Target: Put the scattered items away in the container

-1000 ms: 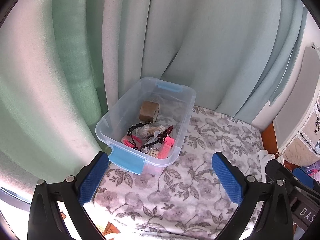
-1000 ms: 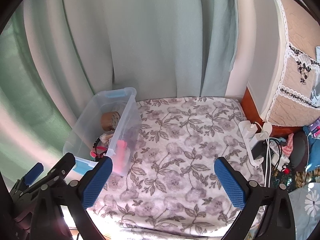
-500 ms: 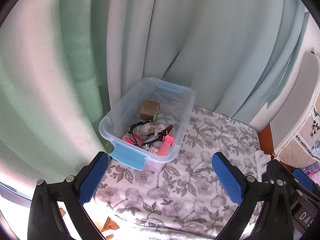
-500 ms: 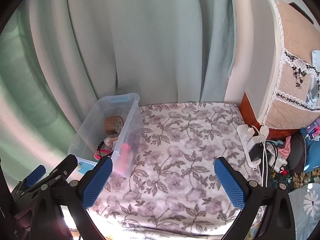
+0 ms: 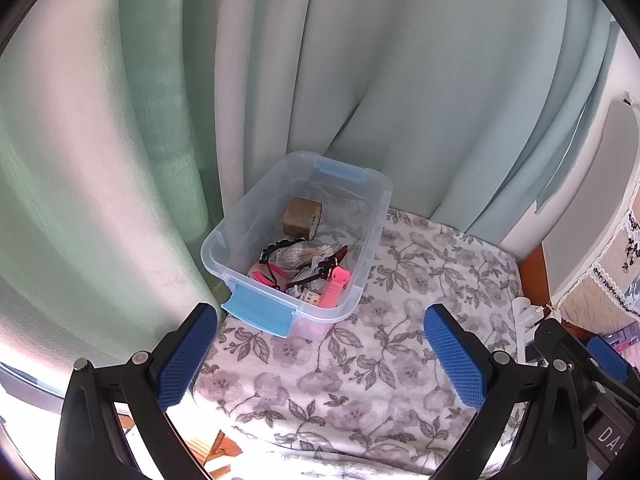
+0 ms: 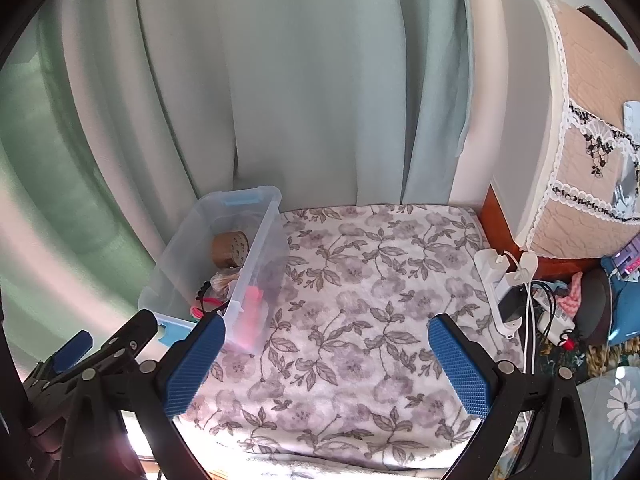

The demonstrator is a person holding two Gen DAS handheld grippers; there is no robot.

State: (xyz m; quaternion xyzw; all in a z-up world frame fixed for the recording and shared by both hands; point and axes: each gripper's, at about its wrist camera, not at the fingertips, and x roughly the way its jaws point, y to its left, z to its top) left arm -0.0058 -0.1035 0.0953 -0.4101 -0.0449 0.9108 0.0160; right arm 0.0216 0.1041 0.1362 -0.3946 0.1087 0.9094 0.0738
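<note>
A clear plastic container (image 5: 372, 236) with blue latches stands at the far left of a floral cloth (image 5: 400, 320), against the curtain. It holds a brown tape roll (image 5: 302, 218), a pink comb (image 5: 336, 286), a pink coil (image 5: 266, 274), black clips and other small items. It also shows in the right wrist view (image 6: 264, 240). My left gripper (image 5: 320, 354) is open and empty, well short of the container. My right gripper (image 6: 326, 360) is open and empty above the cloth (image 6: 380, 300), to the container's right.
Pale green curtains (image 5: 360, 80) hang behind the surface. A white power strip with chargers and cables (image 6: 504, 284) lies at the right edge. A lace-covered appliance (image 6: 580, 140) on a wooden stand rises at the right, with clutter below it.
Both grippers have drawn back and up from the container, which looks smaller and farther. Both stay open and empty.
</note>
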